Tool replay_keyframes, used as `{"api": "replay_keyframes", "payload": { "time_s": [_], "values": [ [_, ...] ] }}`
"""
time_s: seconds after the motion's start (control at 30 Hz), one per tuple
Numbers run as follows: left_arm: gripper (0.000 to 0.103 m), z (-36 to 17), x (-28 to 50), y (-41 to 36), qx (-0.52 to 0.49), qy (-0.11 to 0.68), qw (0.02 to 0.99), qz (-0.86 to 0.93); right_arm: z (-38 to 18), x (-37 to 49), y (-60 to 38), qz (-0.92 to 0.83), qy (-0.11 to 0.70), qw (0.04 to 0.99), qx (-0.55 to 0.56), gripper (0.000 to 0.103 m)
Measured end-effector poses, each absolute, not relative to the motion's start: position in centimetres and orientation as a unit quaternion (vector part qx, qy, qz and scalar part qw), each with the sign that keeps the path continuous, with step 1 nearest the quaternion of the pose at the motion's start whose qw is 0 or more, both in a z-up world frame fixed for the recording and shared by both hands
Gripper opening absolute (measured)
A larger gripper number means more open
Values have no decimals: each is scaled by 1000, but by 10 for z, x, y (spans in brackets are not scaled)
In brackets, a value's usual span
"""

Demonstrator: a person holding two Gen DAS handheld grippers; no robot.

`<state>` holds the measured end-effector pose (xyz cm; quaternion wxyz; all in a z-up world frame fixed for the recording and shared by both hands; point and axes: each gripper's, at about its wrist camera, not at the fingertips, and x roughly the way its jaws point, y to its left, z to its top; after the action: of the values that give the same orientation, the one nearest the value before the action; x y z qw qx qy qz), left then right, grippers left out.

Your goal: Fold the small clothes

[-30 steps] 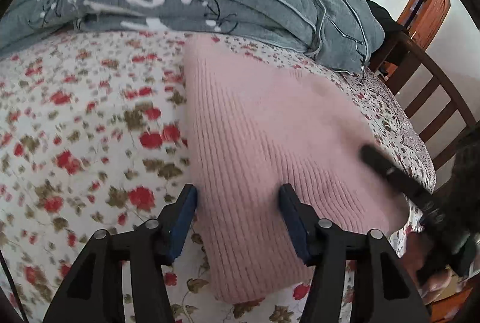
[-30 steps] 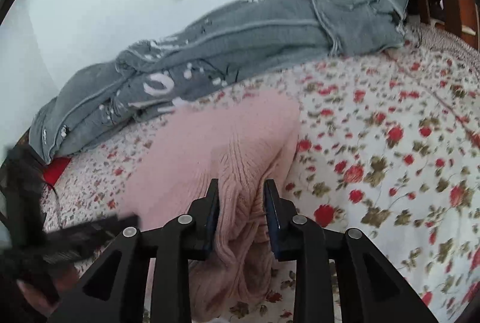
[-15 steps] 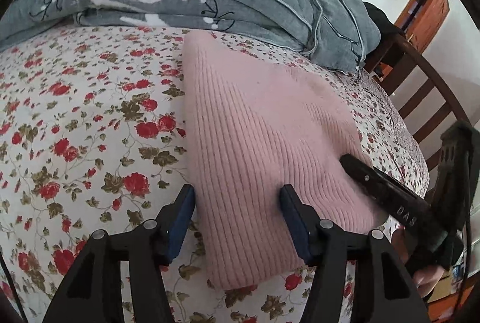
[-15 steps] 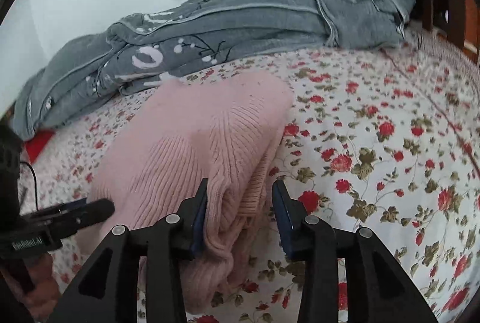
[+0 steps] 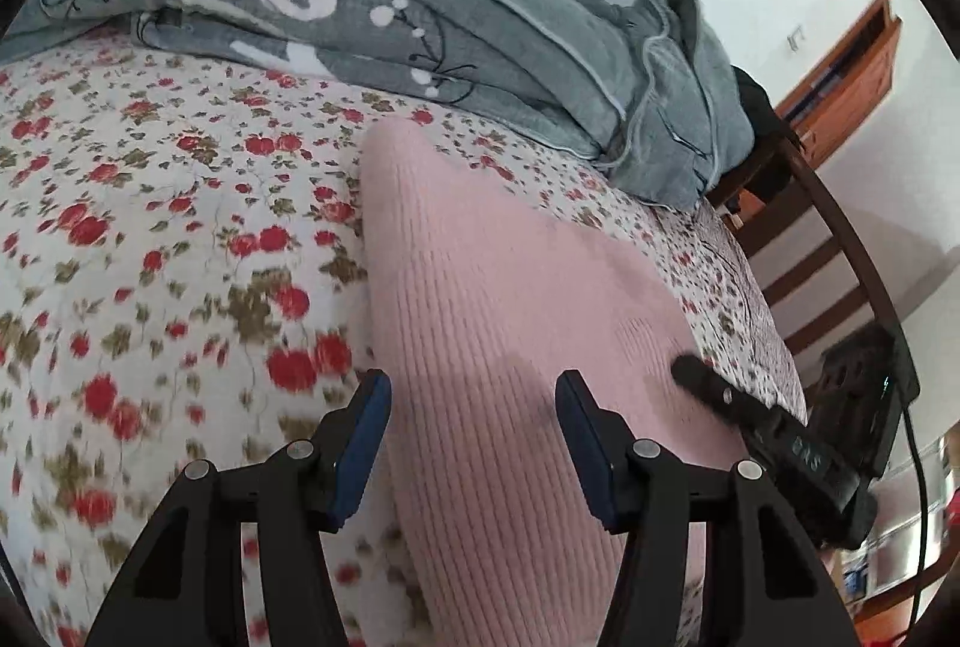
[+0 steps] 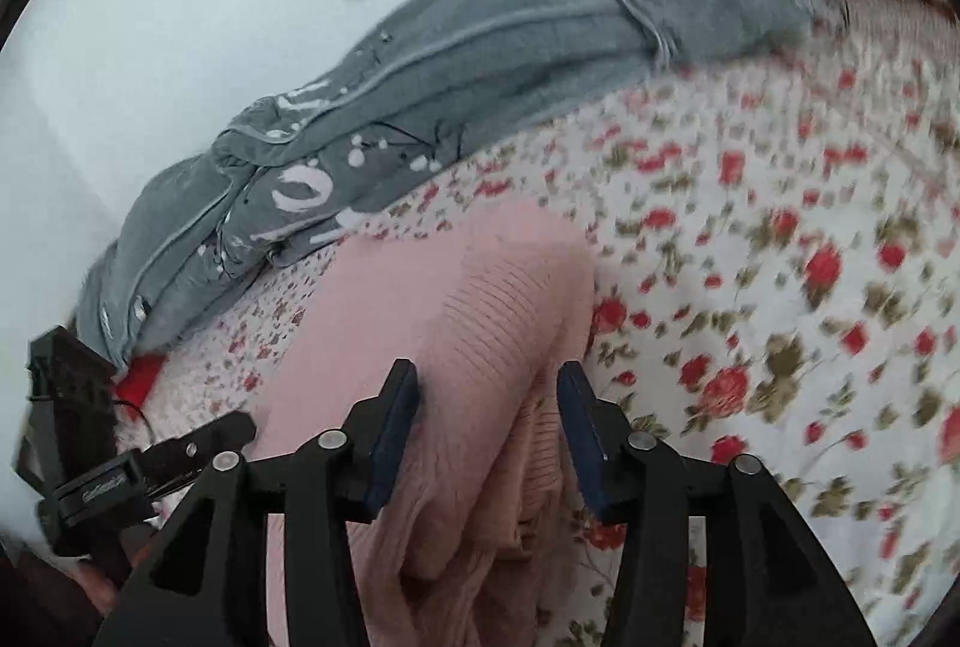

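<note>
A pink ribbed knit garment lies folded on the flowered bedsheet. My left gripper hovers over its near left edge, jaws apart and closing slightly, with the knit below them and no pad pressing. My right gripper straddles the bunched fold of the pink garment; its jaws are opening and the right pad stands off the fabric. Each gripper shows in the other's view: the right gripper's finger rests by the garment's right edge, and the left gripper's finger by its left.
A crumpled grey blanket runs along the wall at the back of the bed. A dark wooden chair stands past the bed's right side, with a wooden cabinet behind it. Something red peeks out under the blanket.
My right gripper's jaws have spread and released the pink fold they pinched, leaving it on the bed. Both grippers have shifted a little; the left one stays open over the garment.
</note>
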<state>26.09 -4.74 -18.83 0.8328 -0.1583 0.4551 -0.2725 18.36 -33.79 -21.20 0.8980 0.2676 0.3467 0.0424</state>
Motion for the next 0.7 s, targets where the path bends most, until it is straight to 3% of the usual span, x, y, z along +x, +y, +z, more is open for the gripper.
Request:
{"api": "replay_keyframes", "payload": {
  "time_s": [0.13, 0.27, 0.43, 0.5, 0.63, 0.7],
  "values": [
    [59, -209, 289, -55, -161, 486, 812, -279, -227, 191, -349, 32, 371, 880, 295, 62],
    [66, -232, 291, -64, -168, 491, 805, -286, -237, 197, -352, 39, 384, 867, 316, 62],
    [64, -234, 290, -64, -176, 481, 805, -298, -242, 206, -350, 47, 388, 862, 324, 61],
    [58, -234, 292, -62, -187, 484, 799, -304, -244, 208, -350, 53, 387, 860, 329, 60],
    [49, -231, 287, -60, -191, 474, 805, -303, -245, 209, -349, 68, 378, 857, 343, 51],
    [45, -228, 284, -58, -187, 467, 810, -300, -245, 209, -347, 84, 370, 855, 353, 39]
  ]
}}
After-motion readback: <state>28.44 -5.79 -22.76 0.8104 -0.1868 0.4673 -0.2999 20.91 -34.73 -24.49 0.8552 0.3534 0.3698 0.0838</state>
